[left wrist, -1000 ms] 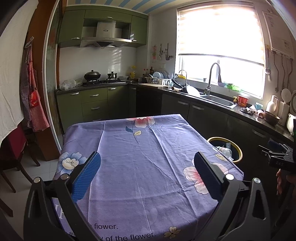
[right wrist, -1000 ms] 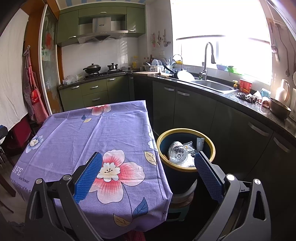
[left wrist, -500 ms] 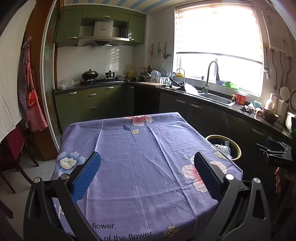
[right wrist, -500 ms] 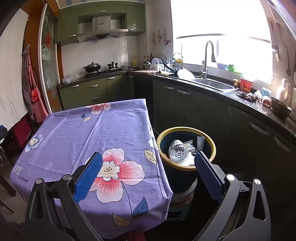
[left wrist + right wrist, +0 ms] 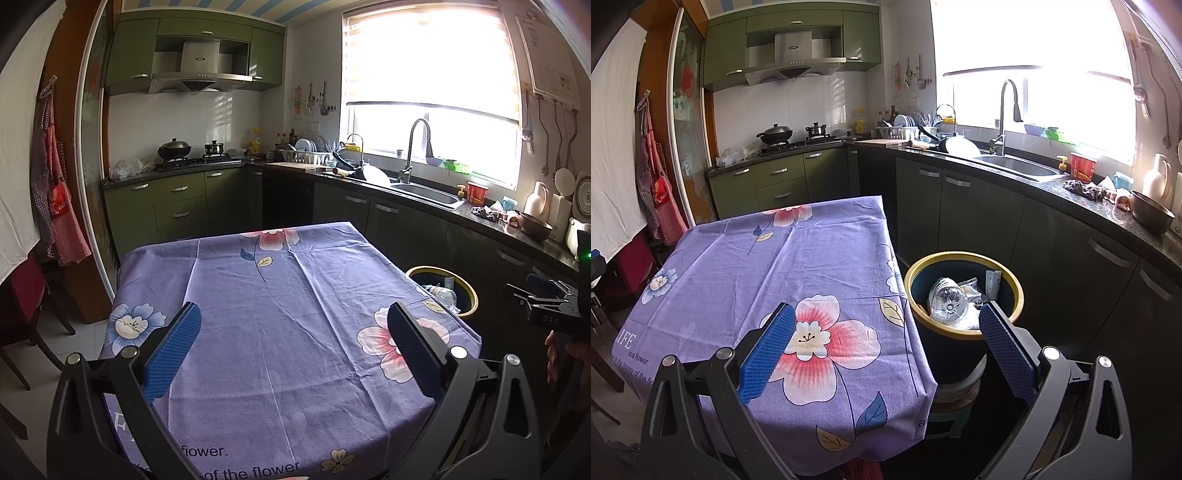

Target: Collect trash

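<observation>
A dark bin with a yellow rim (image 5: 964, 258) stands on a low stool beside the table's right edge; a crushed clear plastic bottle (image 5: 947, 301) and wrappers lie inside it. The same bin (image 5: 469, 291) shows at the right in the left wrist view. My left gripper (image 5: 293, 315) hangs open above the purple flowered tablecloth (image 5: 295, 314), nothing between its blue pads. My right gripper (image 5: 886, 317) is open too, over the table's near right corner with its right finger in front of the bin. The right gripper (image 5: 550, 299) also shows at the left wrist view's right edge, held by a hand.
Dark counter (image 5: 1108, 210) with sink (image 5: 1019, 166), tap, bowl and cloths runs along the right under a bright window. Green cabinets and a stove with pots (image 5: 173, 149) stand at the back. An apron (image 5: 59, 206) hangs at the left, with a chair (image 5: 22, 295) below.
Both grippers have drifted slightly back and up, so table and bin sit a little lower and farther. Both stay open and hold nothing.
</observation>
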The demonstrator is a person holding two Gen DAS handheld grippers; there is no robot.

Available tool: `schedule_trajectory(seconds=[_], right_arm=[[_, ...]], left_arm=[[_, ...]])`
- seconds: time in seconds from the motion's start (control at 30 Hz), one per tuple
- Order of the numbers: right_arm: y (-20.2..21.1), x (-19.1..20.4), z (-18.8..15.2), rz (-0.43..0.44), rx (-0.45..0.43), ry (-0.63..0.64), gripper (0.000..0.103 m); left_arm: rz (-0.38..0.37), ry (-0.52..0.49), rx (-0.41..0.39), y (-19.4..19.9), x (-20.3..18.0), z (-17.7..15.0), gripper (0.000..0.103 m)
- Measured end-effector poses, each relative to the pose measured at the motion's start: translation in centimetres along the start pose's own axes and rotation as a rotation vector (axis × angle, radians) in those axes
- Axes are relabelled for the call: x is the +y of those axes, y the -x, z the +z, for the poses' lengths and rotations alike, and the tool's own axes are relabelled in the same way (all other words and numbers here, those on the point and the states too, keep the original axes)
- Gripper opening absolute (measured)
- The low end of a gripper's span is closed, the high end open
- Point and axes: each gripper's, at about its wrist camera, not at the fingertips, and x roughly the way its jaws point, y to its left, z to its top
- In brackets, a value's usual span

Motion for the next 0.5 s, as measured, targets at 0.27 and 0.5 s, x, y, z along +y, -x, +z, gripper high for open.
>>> schedule_trajectory(seconds=[0.27, 0.5], right_arm=[[-0.06, 0.04, -0.04, 0.0, 0.001, -0.001, 0.098], [-0.05, 0.03, -0.03, 0.0, 0.0, -0.001, 0.098]], left_arm=[[-0.002, -0.003, 0.002, -0.13, -0.07, 0.21, 0.096], [-0.007, -0.008, 0.003, -0.23, -0.18, 0.3, 0.096]])
